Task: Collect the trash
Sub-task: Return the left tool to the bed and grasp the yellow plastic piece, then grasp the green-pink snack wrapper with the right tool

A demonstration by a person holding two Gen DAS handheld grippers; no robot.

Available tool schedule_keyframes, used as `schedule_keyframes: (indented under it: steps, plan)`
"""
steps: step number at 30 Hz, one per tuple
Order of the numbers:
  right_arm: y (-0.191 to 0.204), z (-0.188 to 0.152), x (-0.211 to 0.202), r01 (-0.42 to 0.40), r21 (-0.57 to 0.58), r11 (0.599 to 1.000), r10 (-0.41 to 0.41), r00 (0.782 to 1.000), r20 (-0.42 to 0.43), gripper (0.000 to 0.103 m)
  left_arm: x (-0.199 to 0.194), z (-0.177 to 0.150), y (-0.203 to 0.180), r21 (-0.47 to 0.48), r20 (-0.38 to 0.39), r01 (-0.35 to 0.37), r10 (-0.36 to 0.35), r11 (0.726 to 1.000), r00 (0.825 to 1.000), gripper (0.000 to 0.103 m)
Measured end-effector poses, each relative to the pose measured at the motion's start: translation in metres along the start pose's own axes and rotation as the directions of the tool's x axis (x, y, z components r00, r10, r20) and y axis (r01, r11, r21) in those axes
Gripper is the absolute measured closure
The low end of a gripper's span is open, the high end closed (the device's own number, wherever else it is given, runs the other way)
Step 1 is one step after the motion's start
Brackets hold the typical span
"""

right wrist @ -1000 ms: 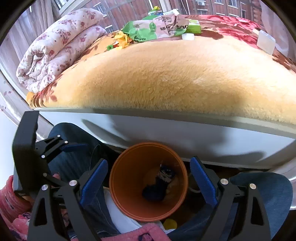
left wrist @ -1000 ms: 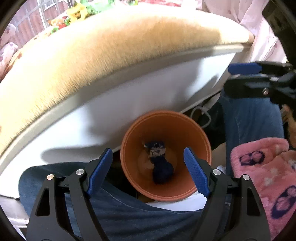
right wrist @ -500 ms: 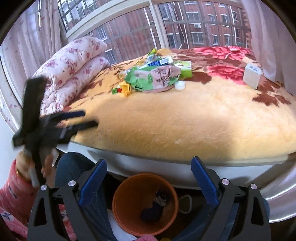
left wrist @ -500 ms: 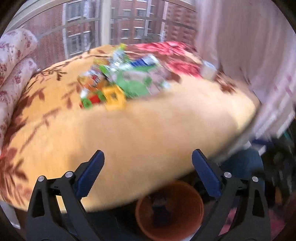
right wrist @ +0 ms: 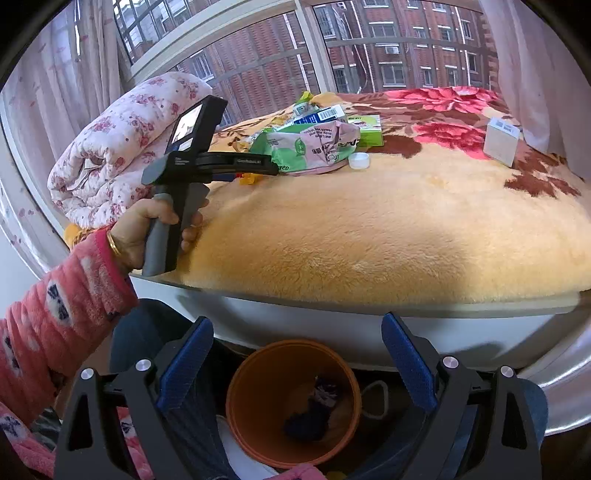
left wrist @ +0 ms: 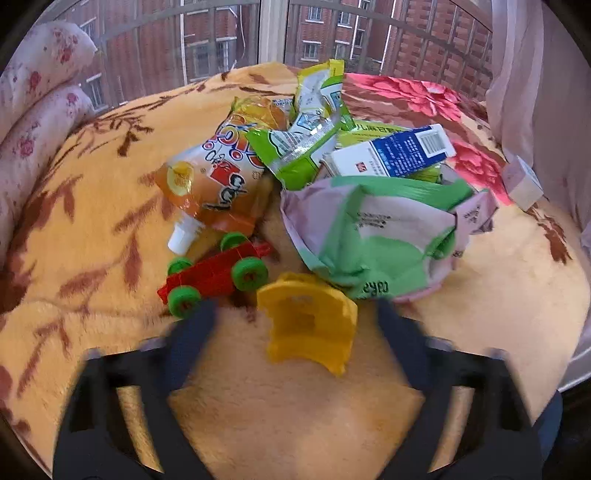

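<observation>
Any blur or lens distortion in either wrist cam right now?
Left wrist view: left gripper fingers smeared by motion blur, yellow plastic toy piece stays fairly sharp. Right wrist view: right gripper crisp; fisheye bends the window frame.

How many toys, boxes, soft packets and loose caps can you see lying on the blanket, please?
Toys: 2, red car, yellow piece.
Boxes: 3, blue-and-white box, green box, white box.
Soft packets: 3, orange pouch, green wrapper, wipes pack; the overlap may hide more.
Caps: 1, white cap.
Total: 9.
</observation>
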State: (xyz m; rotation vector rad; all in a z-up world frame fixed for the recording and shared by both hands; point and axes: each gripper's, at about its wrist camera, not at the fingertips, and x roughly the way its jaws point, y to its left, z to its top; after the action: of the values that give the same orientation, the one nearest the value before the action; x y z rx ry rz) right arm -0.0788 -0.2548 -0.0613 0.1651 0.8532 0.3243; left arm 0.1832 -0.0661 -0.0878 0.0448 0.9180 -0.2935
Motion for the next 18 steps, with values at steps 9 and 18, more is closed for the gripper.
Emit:
schedule_keyframes:
  steps: [9,18]
  plan:
    - [-0.008,0.010,0.003,0.002,0.030,1.000,-0.003,1.000,0.015,0.012,-0.031,-0.017,0.001,0.032,0.050,0.029,-0.030,0.999,0.998,0.066]
    - [-0.017,0.064,0.025,-0.038,0.098,0.994,0.034,0.998,0.044,0.009,-0.094,-0.057,-0.002,0.071,0.132,0.051,-0.060,0.996,0.989,0.066]
